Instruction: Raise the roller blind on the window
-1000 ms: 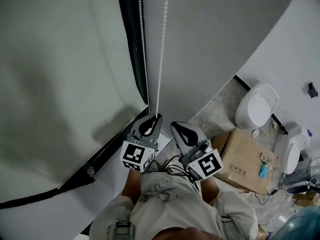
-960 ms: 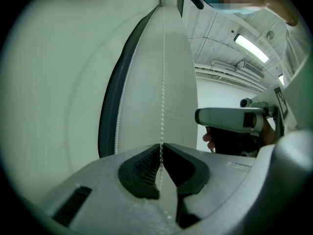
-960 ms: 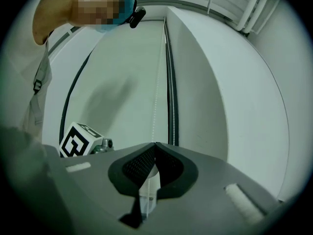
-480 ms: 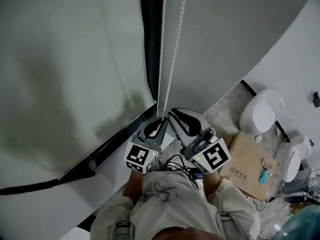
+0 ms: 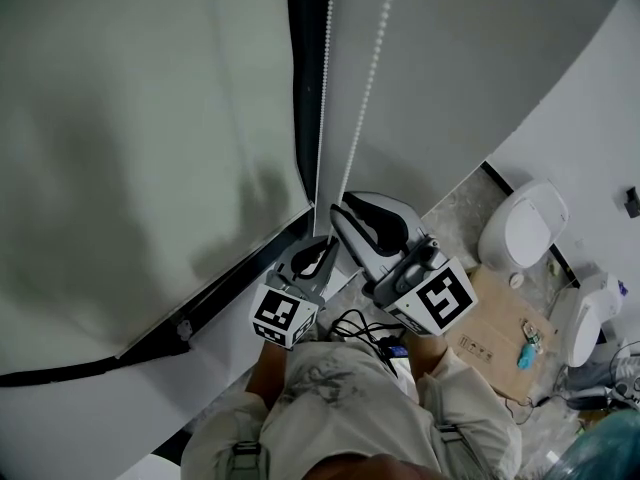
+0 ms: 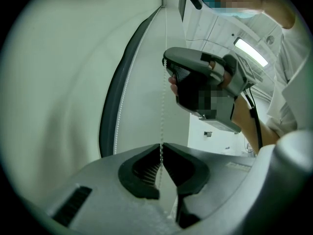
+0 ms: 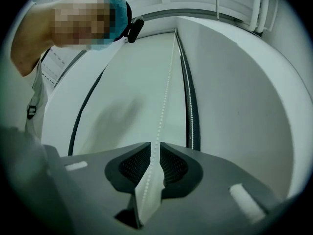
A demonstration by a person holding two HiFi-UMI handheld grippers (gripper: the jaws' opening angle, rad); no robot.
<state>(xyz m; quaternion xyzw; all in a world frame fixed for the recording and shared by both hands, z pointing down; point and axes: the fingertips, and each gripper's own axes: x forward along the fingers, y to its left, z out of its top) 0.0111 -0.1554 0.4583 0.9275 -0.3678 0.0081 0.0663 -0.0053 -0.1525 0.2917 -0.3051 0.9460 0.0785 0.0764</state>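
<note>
The roller blind (image 5: 150, 138) hangs low over the window, so the bead chain (image 5: 371, 78) just beside it is what the grippers work. The left gripper (image 6: 161, 146) is clamped tight on the chain, probably to keep it taut. Higher up the chain, the right gripper (image 7: 155, 144) has its jaws slightly parted. The beads run through the gap between them, seemingly lined up for a fresh grip.
</note>
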